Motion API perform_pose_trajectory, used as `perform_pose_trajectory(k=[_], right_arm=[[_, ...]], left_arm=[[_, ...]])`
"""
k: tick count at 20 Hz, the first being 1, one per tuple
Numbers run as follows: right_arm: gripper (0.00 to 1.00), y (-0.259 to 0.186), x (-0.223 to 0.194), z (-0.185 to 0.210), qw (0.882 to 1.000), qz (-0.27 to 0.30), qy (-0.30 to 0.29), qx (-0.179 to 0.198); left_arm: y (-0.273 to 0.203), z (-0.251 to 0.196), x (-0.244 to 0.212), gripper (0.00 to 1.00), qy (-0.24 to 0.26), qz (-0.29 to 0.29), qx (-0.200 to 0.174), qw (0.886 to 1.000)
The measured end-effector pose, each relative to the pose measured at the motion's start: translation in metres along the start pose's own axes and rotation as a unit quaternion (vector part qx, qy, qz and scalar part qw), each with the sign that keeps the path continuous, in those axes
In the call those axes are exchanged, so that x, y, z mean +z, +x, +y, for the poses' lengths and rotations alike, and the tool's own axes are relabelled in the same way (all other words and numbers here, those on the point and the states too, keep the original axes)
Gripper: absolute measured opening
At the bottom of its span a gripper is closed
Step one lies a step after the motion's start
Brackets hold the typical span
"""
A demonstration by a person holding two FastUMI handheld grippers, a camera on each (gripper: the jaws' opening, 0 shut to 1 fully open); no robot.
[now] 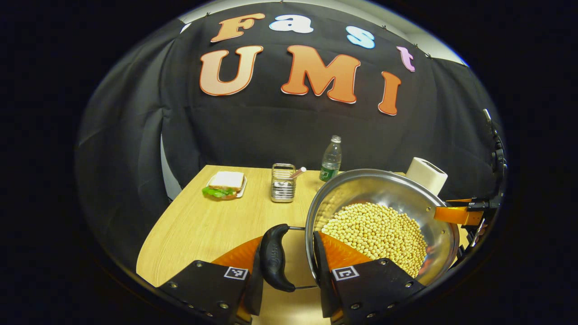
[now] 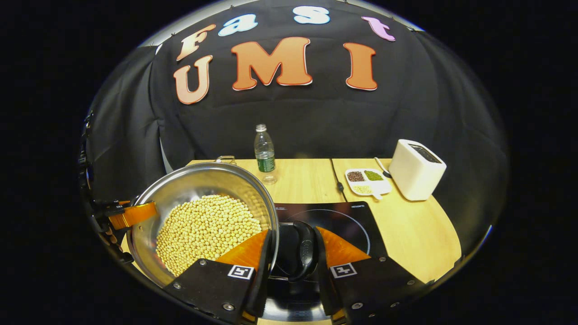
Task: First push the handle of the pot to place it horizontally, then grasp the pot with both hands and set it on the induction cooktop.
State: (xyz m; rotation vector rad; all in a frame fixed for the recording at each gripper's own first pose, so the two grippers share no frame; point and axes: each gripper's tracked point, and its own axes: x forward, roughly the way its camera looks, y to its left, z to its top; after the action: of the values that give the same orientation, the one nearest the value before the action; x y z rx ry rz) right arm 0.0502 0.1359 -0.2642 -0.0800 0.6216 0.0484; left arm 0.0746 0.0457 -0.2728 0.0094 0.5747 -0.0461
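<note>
A steel pot (image 1: 375,189) half full of soybeans (image 1: 375,230) hangs between my two grippers, tilted a little and seemingly raised off the wooden table. My left gripper (image 1: 289,239) is shut across the pot's black left handle (image 1: 274,257) and rim, one finger outside the handle and one inside the wall. In the right gripper view the pot (image 2: 198,183) is at the left. My right gripper (image 2: 293,232) is clamped the same way on the right handle (image 2: 303,250), above the black induction cooktop (image 2: 343,216). Each gripper shows across the pot from the other.
At the back stand a sandwich plate (image 1: 224,185), a metal rack (image 1: 283,183) and a water bottle (image 2: 264,151). A white toaster (image 2: 416,169) and a divided dish of beans (image 2: 366,180) are right of the cooktop, whose cable (image 2: 336,178) runs back.
</note>
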Motion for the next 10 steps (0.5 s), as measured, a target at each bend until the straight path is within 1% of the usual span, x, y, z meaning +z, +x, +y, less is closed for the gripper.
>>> perform_pose_trajectory(k=[1,2,3,10], right_arm=[[0.47,-0.004,0.0,-0.008,1.0,0.0,0.001,-0.003],[0.47,-0.007,0.001,-0.016,1.0,-0.002,0.003,-0.006],[0.47,-0.009,0.0,-0.024,1.0,-0.002,0.004,-0.008],[0.47,-0.019,-0.004,-0.072,1.0,0.001,0.016,-0.025]], left_arm=[[0.001,-0.009,0.001,0.52,0.001,0.0,-0.003,1.0],[0.0,-0.017,0.001,0.5,0.003,0.001,-0.007,1.0],[0.001,-0.024,0.003,0.52,0.004,0.001,-0.009,1.0],[0.009,-0.071,0.002,0.52,0.014,0.015,-0.027,0.999]])
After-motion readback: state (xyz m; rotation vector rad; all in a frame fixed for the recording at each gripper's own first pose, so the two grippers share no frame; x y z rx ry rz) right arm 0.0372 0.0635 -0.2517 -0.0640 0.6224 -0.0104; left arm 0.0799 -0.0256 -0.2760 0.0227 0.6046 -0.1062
